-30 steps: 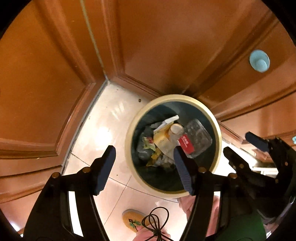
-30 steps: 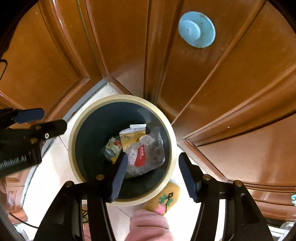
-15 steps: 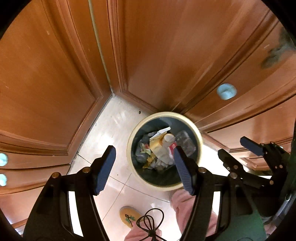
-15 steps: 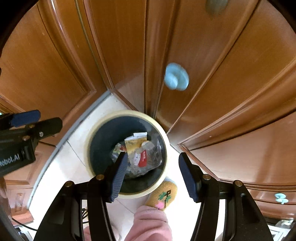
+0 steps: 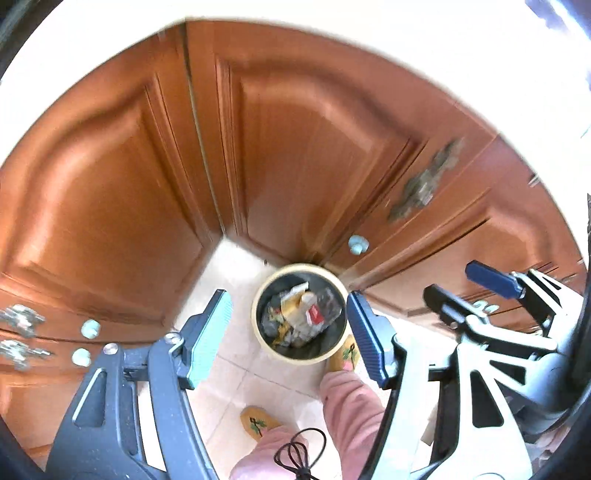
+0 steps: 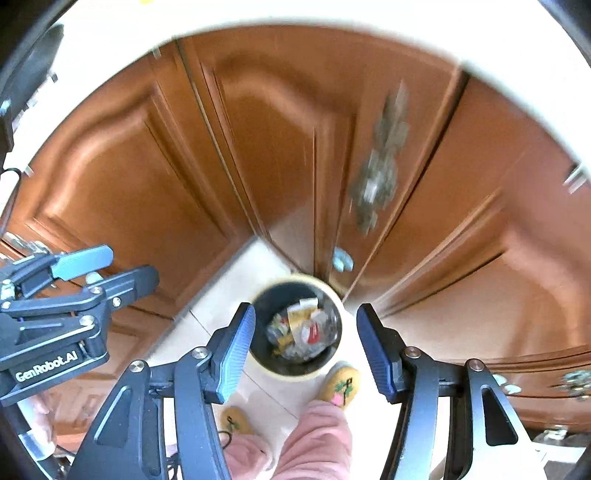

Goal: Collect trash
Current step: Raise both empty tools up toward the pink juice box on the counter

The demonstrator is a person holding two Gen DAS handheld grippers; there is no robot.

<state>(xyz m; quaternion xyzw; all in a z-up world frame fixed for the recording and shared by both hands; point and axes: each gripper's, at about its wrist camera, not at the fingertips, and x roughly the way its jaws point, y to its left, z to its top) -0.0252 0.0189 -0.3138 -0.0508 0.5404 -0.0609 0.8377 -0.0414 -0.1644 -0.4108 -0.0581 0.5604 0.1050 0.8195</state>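
Note:
A round bin with a cream rim [image 5: 300, 361] [image 6: 295, 372] stands on the tiled floor in the corner of the wooden cabinets. Inside it lies trash [image 5: 301, 317] [image 6: 300, 328]: a crumpled clear bottle with a red label, yellow wrappers and paper. My left gripper [image 5: 287, 296] hangs high above the bin, open, with nothing between its fingers. My right gripper [image 6: 306, 309] is beside it at about the same height, also open and empty. Each shows in the other's view: the right gripper [image 5: 452, 279] at the right edge, the left gripper [image 6: 130, 264] at the left edge.
Brown cabinet doors [image 5: 303, 147] with pale knobs [image 5: 357, 244] close in the corner behind the bin. A white countertop edge [image 5: 332, 33] runs across the top. A person's pink trouser legs [image 6: 317, 439] and yellow slippers [image 6: 341, 384] stand just before the bin. A black cable [image 5: 301, 456] dangles.
Both grippers have risen well above the bin, which now looks much smaller. The countertop edge and more cabinet fronts have come into view. Jaw widths are unchanged.

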